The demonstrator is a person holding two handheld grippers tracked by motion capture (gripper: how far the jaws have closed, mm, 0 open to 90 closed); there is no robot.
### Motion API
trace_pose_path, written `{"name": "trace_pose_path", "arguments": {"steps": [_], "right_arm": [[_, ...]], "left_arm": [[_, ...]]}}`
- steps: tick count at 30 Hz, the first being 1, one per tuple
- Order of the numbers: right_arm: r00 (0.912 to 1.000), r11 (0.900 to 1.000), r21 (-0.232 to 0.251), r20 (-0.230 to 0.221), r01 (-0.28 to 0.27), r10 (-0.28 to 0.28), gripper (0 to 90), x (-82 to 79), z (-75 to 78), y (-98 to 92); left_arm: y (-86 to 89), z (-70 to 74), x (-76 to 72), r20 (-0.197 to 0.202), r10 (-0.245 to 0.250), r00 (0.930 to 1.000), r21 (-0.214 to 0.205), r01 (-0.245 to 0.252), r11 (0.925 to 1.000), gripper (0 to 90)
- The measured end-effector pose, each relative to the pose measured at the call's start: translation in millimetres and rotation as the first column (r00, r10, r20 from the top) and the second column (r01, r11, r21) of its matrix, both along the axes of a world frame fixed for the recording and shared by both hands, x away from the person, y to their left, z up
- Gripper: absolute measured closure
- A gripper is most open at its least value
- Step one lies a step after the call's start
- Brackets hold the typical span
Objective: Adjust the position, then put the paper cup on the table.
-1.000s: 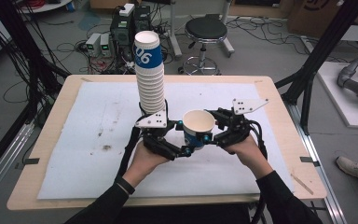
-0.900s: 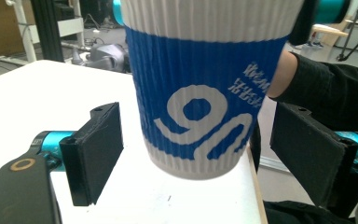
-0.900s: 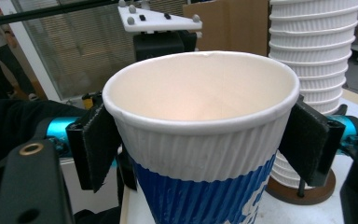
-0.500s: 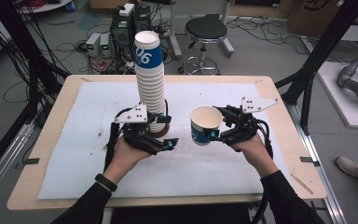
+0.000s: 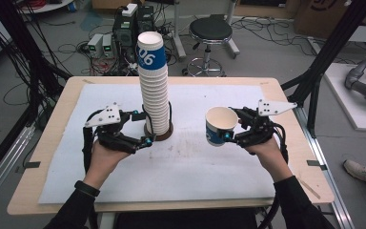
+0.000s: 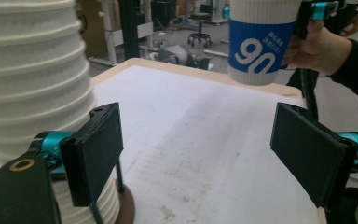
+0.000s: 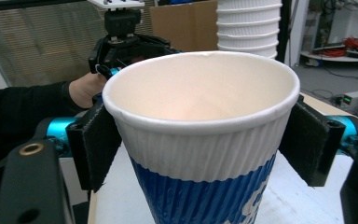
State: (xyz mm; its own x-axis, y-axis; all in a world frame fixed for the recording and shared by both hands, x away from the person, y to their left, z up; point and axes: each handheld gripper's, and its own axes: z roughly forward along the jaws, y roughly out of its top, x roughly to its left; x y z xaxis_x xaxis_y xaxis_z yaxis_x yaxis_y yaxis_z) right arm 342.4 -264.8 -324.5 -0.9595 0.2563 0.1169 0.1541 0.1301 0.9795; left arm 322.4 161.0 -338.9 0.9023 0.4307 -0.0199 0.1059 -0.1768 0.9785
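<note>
Right claw point(image 5: 229, 134) clamps paper cup point(image 5: 220, 125) | left claw point(image 5: 142, 130) agape, empty

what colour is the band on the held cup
Blue with white numerals, on a white ribbed cup; clearest in the left gripper view.

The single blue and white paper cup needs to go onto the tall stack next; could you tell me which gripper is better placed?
Probably the right gripper: its jaws already clamp the single blue and white paper cup, upright.
</note>
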Motion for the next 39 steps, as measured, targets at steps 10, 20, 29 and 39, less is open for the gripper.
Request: {"name": "trace_pose_path", "arguments": {"steps": [10, 20, 29, 39], "right_arm": [[0.9985, 0.9985, 0.011, 0.014, 0.053, -0.053, 20.9, -0.8, -0.3, -15.8], [0.9958, 0.9962, 0.013, 0.030, 0.086, -0.087, 20.9, -0.5, 1.0, -23.1], [0.9941, 0.9945, 0.016, 0.031, 0.104, -0.104, 20.9, -0.2, 3.6, -28.2], [0.9906, 0.9916, 0.000, 0.044, 0.129, -0.129, 20.9, 2.7, 3.5, -30.1]], "left_arm": [[4.9, -6.8, 2.4, 0.008, 0.042, 0.9991, 0.001, -0.042, 0.9991, 17.0], [9.8, -7.8, -2.9, 0.025, 0.100, 0.9947, -0.017, -0.100, 0.9949, 17.0], [18.1, -15.9, -8.5, 0.025, 0.130, 0.9912, -0.008, -0.130, 0.9915, 17.0], [20.1, -27.5, -6.9, 0.002, 0.138, 0.9904, 0.003, -0.138, 0.9904, 17.0]]}}
